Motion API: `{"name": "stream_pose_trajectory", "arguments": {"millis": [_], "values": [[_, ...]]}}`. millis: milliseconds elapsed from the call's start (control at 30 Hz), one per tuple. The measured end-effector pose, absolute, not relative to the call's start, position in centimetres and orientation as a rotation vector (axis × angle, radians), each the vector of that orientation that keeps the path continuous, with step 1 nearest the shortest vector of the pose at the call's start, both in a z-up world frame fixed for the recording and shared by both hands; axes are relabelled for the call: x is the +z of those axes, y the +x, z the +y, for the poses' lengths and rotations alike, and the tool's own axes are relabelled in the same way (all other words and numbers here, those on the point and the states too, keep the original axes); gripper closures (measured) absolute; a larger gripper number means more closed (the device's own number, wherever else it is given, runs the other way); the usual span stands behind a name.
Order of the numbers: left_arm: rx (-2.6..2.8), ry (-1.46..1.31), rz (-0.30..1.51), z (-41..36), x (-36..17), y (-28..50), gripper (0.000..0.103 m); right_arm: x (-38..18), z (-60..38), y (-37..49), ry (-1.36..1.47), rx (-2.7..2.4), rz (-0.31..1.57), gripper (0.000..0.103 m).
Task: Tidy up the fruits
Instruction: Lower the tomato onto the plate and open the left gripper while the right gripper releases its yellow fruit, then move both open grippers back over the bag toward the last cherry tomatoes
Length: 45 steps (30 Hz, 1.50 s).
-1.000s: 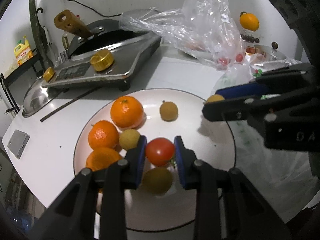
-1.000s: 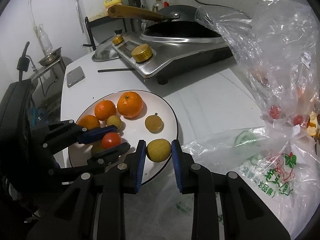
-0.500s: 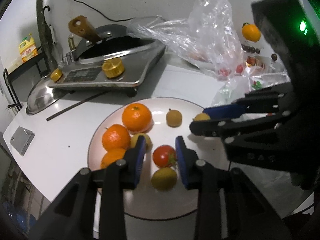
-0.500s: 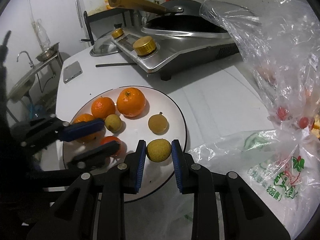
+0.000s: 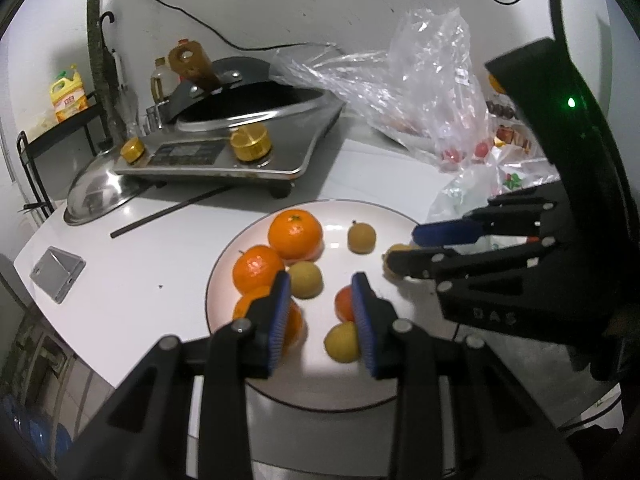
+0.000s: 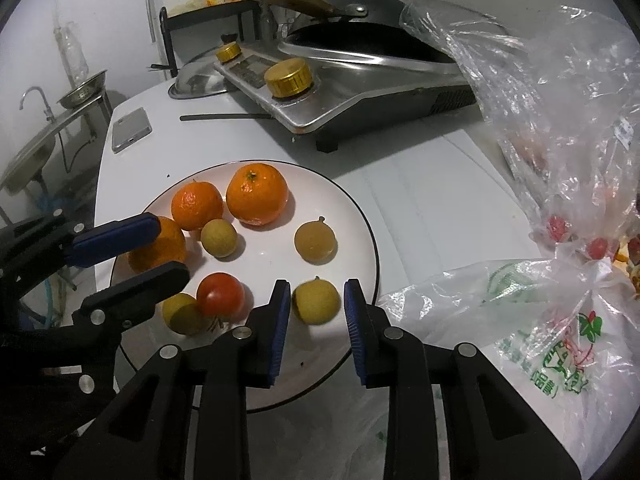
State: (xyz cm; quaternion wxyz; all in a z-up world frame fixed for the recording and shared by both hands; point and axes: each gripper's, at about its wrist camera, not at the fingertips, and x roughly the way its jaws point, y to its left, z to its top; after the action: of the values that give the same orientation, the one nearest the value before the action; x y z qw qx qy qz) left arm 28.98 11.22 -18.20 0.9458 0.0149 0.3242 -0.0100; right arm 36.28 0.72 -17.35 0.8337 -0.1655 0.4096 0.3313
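Rt tongs (image 6: 316,312): jaws opening, small yellow fruit (image 6: 316,301) between them at lower centre, pads w/ gaps either side, no grip.

Lt tongs (image 5: 320,312): parted, empty, above the plate (image 6: 352,208); tomato (image 6: 221,294) sits just beside a yellow fruit.

Plate also holds three oranges (image 6: 257,193), mid-frame.

Bags (image 6: 552,152) on surface, right.

Risk, we judge: freed fruit near rim may roll off if we nudge it.

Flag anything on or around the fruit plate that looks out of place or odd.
One red tomato lies on the white plate among oranges and small yellow-brown fruits, the only one of its kind there. More small red ones remain inside the clear plastic bag on the right. A single dark chopstick lies loose by the stove.
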Motion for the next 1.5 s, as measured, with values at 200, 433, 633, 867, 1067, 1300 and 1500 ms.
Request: {"name": "stream_pose_trajectory", "arguments": {"millis": [200,433,633,867,1067,1300,1500], "values": [[-0.023,0.042,0.648,10.6,-17.6,28.2,0.069,-16.1,-0.1,35.3,-0.341,0.700,0.842,0.068],[-0.038,0.053,0.636,9.0,-16.9,27.2,0.064,-14.3,-2.0,33.8,-0.319,0.689,0.810,0.068],[-0.063,0.072,0.635,6.9,-16.5,26.5,0.064,-13.2,-4.8,32.7,-0.291,0.664,0.791,0.068],[-0.104,0.095,0.638,3.6,-16.1,26.1,0.063,-12.6,-9.2,31.9,-0.254,0.613,0.777,0.068],[-0.164,0.115,0.657,0.7,-16.2,26.4,0.063,-12.9,-12.9,31.6,-0.225,0.569,0.783,0.068],[-0.197,0.156,0.680,-2.9,-16.6,27.1,0.062,-14.2,-16.8,32.1,-0.176,0.537,0.804,0.068],[-0.216,0.175,0.716,-5.3,-17.4,27.9,0.062,-15.9,-18.8,32.9,-0.157,0.535,0.837,0.068]]}}
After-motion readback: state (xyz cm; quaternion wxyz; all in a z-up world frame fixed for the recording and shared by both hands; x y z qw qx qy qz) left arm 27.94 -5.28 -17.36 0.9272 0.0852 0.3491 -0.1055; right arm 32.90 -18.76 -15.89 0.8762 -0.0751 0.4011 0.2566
